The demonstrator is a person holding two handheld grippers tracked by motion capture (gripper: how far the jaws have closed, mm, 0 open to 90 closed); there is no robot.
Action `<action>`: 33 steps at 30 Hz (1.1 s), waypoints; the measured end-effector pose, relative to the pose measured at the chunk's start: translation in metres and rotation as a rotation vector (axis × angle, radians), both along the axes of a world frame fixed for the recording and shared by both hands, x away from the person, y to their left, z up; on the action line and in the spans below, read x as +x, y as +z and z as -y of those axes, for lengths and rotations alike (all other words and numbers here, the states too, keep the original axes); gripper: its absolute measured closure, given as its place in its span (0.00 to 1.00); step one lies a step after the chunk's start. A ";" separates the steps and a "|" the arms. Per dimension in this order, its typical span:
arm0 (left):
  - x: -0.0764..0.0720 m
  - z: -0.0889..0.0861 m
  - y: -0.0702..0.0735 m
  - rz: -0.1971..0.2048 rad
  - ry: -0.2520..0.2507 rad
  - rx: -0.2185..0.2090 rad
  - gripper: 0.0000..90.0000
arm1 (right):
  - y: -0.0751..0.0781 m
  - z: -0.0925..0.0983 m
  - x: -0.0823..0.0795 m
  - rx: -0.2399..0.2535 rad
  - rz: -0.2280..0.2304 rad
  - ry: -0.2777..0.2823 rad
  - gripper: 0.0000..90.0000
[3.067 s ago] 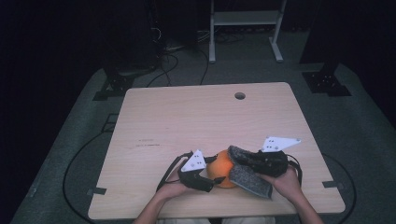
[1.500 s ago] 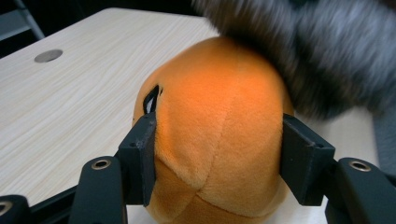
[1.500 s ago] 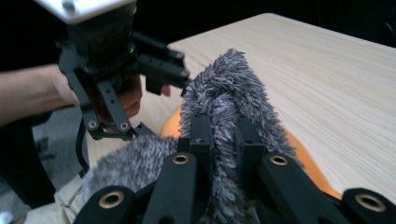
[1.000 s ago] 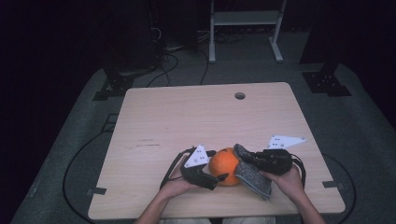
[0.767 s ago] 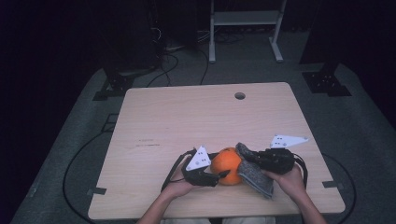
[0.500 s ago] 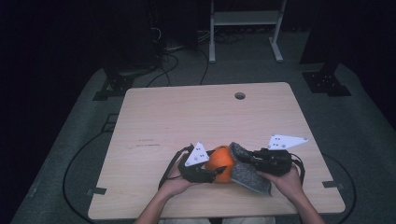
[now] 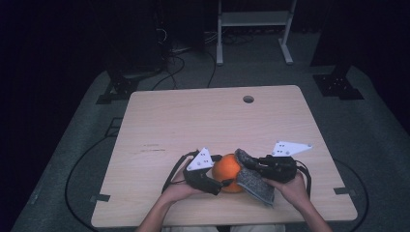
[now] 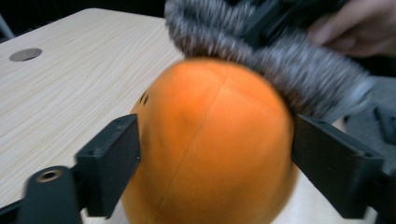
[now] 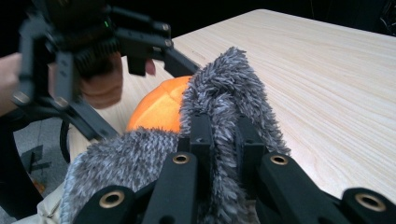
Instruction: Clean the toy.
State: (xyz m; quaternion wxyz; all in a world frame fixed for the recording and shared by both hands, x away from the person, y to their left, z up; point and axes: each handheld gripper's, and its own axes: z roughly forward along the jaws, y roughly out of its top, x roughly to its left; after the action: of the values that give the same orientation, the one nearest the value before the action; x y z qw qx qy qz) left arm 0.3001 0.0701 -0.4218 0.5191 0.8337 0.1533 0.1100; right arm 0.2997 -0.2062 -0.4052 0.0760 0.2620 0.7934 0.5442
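Right now my left claw (image 8: 210, 154) straddles the orange ball (image 7: 227, 172), one black jaw on either side of it; those jaws have just been opening, and through the left gripper view I cannot tell whether the pads touch its skin. My right claw (image 9: 219, 135) is clamped tight on a fuzzy grey cloth (image 9: 224, 88), a fold of it pinched between the jaws and the rest draped over the ball's top and down its right side. Ball and cloth sit on the table (image 7: 193, 121) close to its near edge, a little right of the middle, well away from the round hole (image 7: 248, 99) by the far edge.
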 end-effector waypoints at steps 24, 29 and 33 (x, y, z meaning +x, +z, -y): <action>0.003 0.003 -0.006 -0.026 0.042 0.003 0.18 | 0.004 0.007 -0.005 -0.043 0.057 0.018 0.89; -0.008 0.010 -0.009 0.022 0.042 0.026 0.38 | 0.013 -0.003 -0.013 -0.071 0.084 0.046 0.89; -0.018 0.015 -0.008 0.071 -0.018 0.087 0.40 | 0.017 -0.013 -0.017 -0.080 0.092 0.104 0.89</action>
State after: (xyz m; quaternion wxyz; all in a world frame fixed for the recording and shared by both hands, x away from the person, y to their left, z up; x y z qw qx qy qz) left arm 0.2821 0.0556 -0.4297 0.4886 0.8522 0.1223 0.1416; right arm 0.2822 -0.1929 -0.3883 0.0943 0.1918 0.8228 0.5267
